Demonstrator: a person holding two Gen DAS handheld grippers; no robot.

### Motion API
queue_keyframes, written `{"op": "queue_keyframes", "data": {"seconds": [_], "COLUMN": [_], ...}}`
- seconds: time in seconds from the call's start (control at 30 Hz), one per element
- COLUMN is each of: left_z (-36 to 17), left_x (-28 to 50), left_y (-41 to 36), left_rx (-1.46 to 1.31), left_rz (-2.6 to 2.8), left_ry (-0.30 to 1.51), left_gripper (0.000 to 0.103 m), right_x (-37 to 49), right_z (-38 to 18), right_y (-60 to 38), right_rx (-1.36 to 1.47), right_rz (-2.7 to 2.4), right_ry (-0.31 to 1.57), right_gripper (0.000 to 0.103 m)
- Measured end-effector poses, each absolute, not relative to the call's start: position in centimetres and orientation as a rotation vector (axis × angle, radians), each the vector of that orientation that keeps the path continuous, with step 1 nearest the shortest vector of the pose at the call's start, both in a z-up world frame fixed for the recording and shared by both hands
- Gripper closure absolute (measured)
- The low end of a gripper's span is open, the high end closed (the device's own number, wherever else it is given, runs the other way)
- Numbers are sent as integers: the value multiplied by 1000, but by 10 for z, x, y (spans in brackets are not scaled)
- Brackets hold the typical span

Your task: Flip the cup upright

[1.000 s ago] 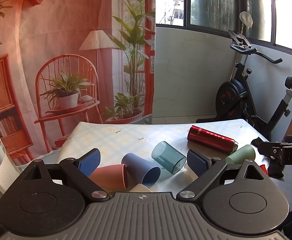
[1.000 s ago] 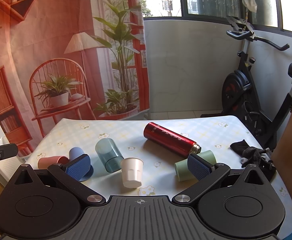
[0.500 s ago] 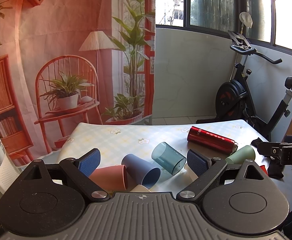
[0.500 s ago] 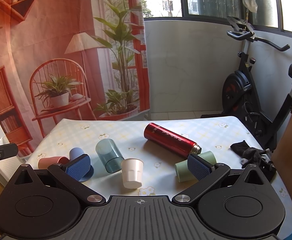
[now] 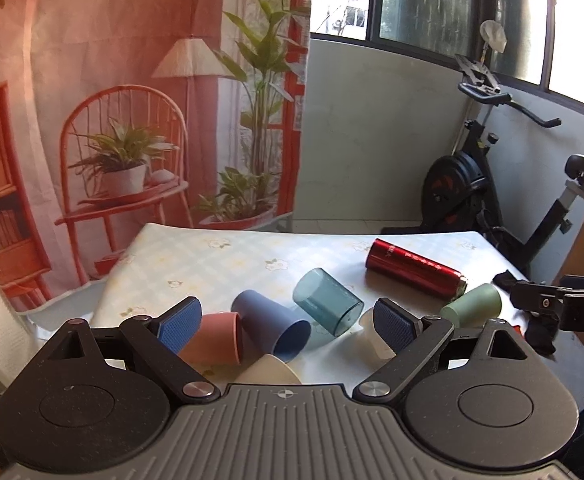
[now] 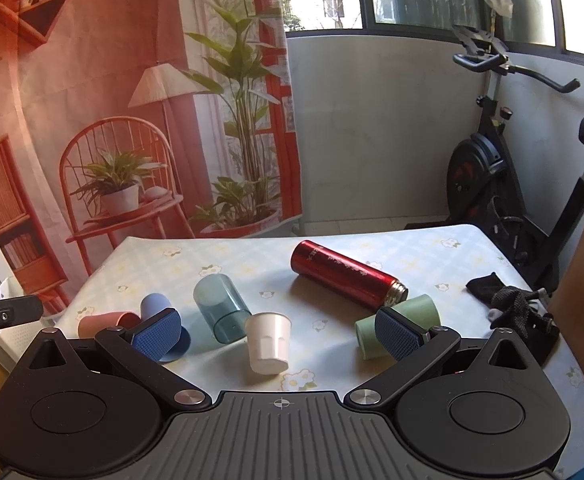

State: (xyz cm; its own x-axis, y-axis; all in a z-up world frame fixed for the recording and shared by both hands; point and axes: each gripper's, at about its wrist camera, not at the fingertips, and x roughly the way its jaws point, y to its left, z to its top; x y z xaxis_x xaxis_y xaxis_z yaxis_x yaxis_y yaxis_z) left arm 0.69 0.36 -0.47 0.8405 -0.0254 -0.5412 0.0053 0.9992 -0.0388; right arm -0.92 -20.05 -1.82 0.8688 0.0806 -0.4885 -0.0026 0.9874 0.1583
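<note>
Seemingly nearest our spread, empty right tongs (image 6: 278,332), the white cup (image 6: 268,343) stands mouth-down dead ahead; left tongs (image 5: 288,322) gape too.

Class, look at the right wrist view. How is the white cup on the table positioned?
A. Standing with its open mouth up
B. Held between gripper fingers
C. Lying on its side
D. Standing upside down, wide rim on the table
A: the white cup stands apart from both grippers on the table, its open rim at the top and its narrower base on the cloth.
</note>
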Motion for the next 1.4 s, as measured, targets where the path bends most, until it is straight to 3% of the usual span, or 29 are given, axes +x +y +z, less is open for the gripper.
{"op": "queue_keyframes", "data": {"seconds": [0.23, 0.37, 0.77, 1.2, 1.4], "left_z": [-26, -44, -130, -174, -183], "left_x": [18, 27, 65, 93, 96], "left_y": [23, 38, 45, 41, 37], "left_rx": [22, 29, 172, 200, 210], "left_rz": [10, -32, -230, -306, -300], "left_ry": [559, 566, 756, 867, 896], "left_gripper": [9, 15, 16, 17, 27], "right_x": [0, 10, 26, 40, 40], "right_z": [-41, -59, -90, -113, -113], "right_y": [-197, -194, -177, -194, -194], "right_rx": [187, 203, 218, 280, 281], "right_rz": [63, 67, 97, 53, 54], "right_ry": [518, 545, 634, 700, 705], "right_gripper": [1, 1, 1, 1, 1]}}
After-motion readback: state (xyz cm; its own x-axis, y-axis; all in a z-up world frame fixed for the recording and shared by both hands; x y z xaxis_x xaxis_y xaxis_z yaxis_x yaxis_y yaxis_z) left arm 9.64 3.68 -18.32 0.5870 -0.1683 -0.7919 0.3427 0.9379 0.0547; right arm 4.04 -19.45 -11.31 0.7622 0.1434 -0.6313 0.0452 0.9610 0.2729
